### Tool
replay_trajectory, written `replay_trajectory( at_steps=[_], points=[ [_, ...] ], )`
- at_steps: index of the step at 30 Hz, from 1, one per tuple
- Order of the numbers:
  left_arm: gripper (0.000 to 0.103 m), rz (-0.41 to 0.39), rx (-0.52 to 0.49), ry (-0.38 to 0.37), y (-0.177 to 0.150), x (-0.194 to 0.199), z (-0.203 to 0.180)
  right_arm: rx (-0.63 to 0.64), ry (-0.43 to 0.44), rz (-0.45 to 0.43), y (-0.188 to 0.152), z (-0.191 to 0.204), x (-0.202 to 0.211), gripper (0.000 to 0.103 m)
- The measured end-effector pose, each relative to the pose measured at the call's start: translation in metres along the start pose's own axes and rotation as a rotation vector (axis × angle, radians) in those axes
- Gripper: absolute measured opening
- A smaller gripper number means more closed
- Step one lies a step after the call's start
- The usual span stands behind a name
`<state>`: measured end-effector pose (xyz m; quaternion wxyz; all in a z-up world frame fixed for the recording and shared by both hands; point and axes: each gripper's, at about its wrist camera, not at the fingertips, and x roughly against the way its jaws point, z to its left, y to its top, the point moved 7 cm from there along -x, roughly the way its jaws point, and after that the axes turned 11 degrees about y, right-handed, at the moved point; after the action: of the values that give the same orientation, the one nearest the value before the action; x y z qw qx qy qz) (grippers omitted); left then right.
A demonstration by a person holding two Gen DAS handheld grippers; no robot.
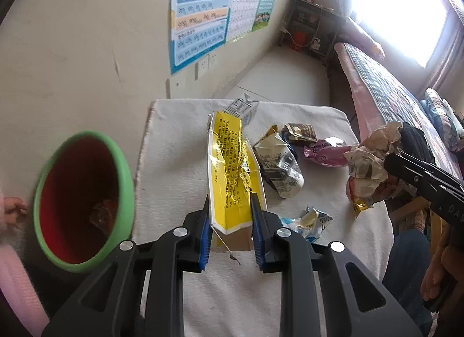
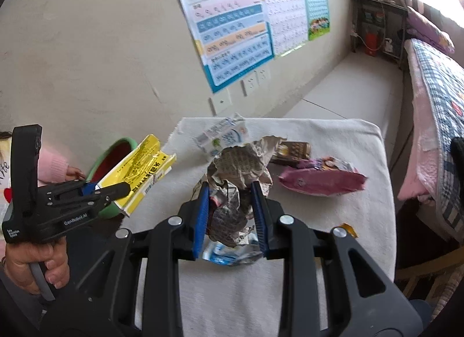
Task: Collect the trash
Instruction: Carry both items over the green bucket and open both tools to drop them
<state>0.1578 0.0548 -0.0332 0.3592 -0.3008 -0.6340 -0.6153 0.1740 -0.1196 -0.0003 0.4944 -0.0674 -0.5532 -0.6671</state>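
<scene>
On my left gripper's (image 2: 116, 189) black body I can read "GenRobot.AI" in white, with 3 lines of smaller print below it too fine to make out; my right gripper (image 2: 232, 206) shows only the letters "DAS" in the left wrist view. Between the left gripper's blue pads sits the flattened yellow carton (image 1: 229, 174), clamped tight and covered in dense black print I cannot read. My right gripper is closed on the crumpled newspaper wad (image 2: 240, 168), its blue pads pressing both sides; the newsprint is legible only as grey columns. Both loads hang clear above the white cloth-covered table (image 2: 333, 192). Still lying on the cloth are a pink snack bag (image 2: 322, 181), a dark brown packet (image 2: 293, 149) just behind it, a white and blue milk carton (image 2: 223, 136) near the far edge, a blue and white wrapper (image 2: 229, 252) under my right gripper, and a small gold scrap (image 2: 348, 229) close to the right edge. Off the table's left edge, a hand in a pink sleeve (image 2: 74, 173) holds a green-rimmed red bowl (image 1: 84, 200) tilted toward me, with a brownish wrapper inside. The near half of the cloth is bare. Colourful script charts (image 2: 232, 26) hang on the wall behind, above 3 white wall sockets, and a quilted bed (image 2: 435, 99) runs along the right side.
</scene>
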Motion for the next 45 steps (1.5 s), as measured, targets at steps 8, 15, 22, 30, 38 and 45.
replay_trajectory(
  at_steps=[8,15,22,30,38,45],
  points=[
    [0.021,-0.024,0.059,0.041,0.003,0.015,0.040,0.059,0.071,0.014,0.016,0.050,-0.023,0.028],
    [0.022,-0.024,0.127,0.098,-0.004,0.024,0.092,0.123,0.139,0.048,0.024,0.107,-0.052,0.028],
    [0.022,-0.018,0.201,0.150,-0.015,0.025,0.150,0.177,0.187,0.086,0.022,0.155,-0.082,0.028],
    [0.022,-0.006,0.294,0.187,-0.028,0.023,0.206,0.222,0.234,0.140,0.021,0.200,-0.119,0.028],
    [0.022,0.020,0.349,0.180,-0.036,0.011,0.242,0.253,0.258,0.180,0.031,0.231,-0.158,0.028],
    [0.022,0.041,0.389,0.147,-0.041,-0.007,0.266,0.275,0.262,0.227,0.031,0.246,-0.200,0.028]
  ],
)
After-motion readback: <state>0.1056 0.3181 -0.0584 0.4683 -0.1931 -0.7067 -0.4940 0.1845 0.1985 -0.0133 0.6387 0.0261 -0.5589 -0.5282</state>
